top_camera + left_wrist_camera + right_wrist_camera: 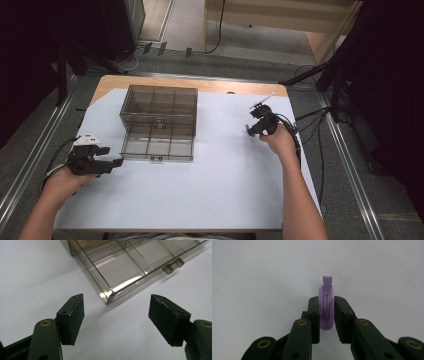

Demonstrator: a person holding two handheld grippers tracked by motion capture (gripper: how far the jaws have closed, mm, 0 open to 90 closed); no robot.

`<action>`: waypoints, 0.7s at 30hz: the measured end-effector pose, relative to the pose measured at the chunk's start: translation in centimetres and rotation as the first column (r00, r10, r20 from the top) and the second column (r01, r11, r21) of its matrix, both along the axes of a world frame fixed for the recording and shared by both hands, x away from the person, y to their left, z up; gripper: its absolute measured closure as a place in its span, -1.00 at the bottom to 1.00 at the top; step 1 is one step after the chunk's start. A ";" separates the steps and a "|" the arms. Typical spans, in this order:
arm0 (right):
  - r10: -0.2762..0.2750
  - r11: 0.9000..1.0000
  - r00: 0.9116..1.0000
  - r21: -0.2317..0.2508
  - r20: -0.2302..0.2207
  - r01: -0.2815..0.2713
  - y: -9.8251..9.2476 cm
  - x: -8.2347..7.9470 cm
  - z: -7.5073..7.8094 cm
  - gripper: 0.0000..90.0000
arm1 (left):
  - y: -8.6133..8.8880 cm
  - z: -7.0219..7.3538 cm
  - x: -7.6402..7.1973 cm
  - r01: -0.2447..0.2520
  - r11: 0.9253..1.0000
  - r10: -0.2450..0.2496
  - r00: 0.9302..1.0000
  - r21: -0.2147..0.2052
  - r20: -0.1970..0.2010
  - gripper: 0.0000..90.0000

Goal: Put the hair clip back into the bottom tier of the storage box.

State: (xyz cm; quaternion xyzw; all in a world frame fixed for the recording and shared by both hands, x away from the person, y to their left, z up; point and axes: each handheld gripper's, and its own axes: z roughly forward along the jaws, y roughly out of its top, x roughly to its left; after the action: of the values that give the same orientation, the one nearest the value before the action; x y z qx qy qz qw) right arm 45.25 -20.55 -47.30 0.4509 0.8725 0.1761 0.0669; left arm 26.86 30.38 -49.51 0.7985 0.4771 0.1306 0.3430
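A smoky clear plastic organizer box (158, 122) with several compartments lies open on the white table sheet, its tray toward me. In the left gripper view its near corner (108, 293) sits just beyond my open jaws, nothing between them. My left gripper (116, 162) rests at the tray's left front corner. My right gripper (248, 131) is to the right of the box, low over the sheet. Its jaws are shut on a small purple plastic piece (326, 307), held edge-on with a little stem sticking out the far end.
The white sheet (210, 185) covers a wooden table; its far wooden edge (200, 84) shows behind the box. Cables trail off the table's right side (310, 125). Dark stands and equipment line the floor on both sides.
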 end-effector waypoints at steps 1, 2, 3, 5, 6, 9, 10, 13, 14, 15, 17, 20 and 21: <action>0.010 1.000 1.000 0.000 0.004 -0.010 0.1 -0.1 0.1 0.72 | 0.0 0.0 0.0 0.001 1.000 -0.001 1.000 0.000 -0.001 -0.34; 0.010 1.000 1.000 0.000 0.004 -0.010 0.1 -0.1 0.1 0.72 | 0.0 0.0 0.0 -0.001 1.000 0.001 1.000 0.000 0.000 -0.34; 0.008 1.000 1.000 0.006 0.003 -0.008 0.2 -0.2 0.2 0.72 | -0.1 0.0 0.0 -0.001 1.000 0.001 1.000 -0.002 0.000 -0.34; 0.021 1.000 1.000 0.013 0.007 -0.021 0.4 -0.3 0.3 0.72 | -0.1 0.0 0.1 0.001 1.000 -0.001 1.000 -0.003 0.002 -0.34; 0.019 1.000 1.000 0.015 0.005 -0.019 0.5 -0.4 0.3 0.72 | -0.1 0.0 0.1 0.001 1.000 -0.001 1.000 -0.005 0.004 -0.34; 0.028 0.999 1.000 0.020 0.009 -0.028 0.7 -0.5 0.4 0.72 | -0.2 0.0 0.1 0.003 1.000 -0.003 1.000 -0.004 0.002 -0.34; 0.035 0.999 0.999 0.019 0.008 -0.035 0.8 -0.6 0.5 0.72 | -0.2 0.0 0.1 0.000 1.000 0.000 1.000 -0.001 0.003 -0.34; 0.046 0.998 0.999 0.033 0.013 -0.047 1.2 -0.8 0.6 0.72 | -0.2 0.1 0.2 0.001 1.000 -0.001 1.000 0.001 0.003 -0.34; 0.046 0.998 0.999 0.033 0.013 -0.047 1.2 -0.8 0.6 0.72 | -0.2 0.1 0.2 0.001 1.000 -0.001 1.000 0.001 0.003 -0.34; 0.048 0.998 0.999 0.034 0.010 -0.048 1.2 -0.8 0.6 0.72 | -0.2 0.1 0.2 0.000 1.000 0.000 1.000 0.001 0.003 -0.34; 0.055 0.998 0.998 0.037 0.012 -0.056 1.4 -1.0 0.7 0.72 | -0.2 0.1 0.2 0.001 1.000 -0.001 1.000 0.001 0.005 -0.34; 0.060 0.997 0.998 0.041 0.015 -0.061 1.7 -1.1 0.8 0.72 | -0.2 0.1 0.3 0.004 1.000 -0.004 1.000 0.000 0.006 -0.34; 0.066 0.997 0.998 0.044 0.019 -0.067 1.7 -1.1 0.9 0.72 | -0.3 0.1 0.3 0.005 1.000 -0.005 1.000 -0.001 0.006 -0.34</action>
State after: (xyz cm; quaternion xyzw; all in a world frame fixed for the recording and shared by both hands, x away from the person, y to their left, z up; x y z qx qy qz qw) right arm 44.11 -18.80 -46.44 0.4215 0.8821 0.2017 0.0587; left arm 27.13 30.11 -49.45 0.7990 0.4743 0.1321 0.3452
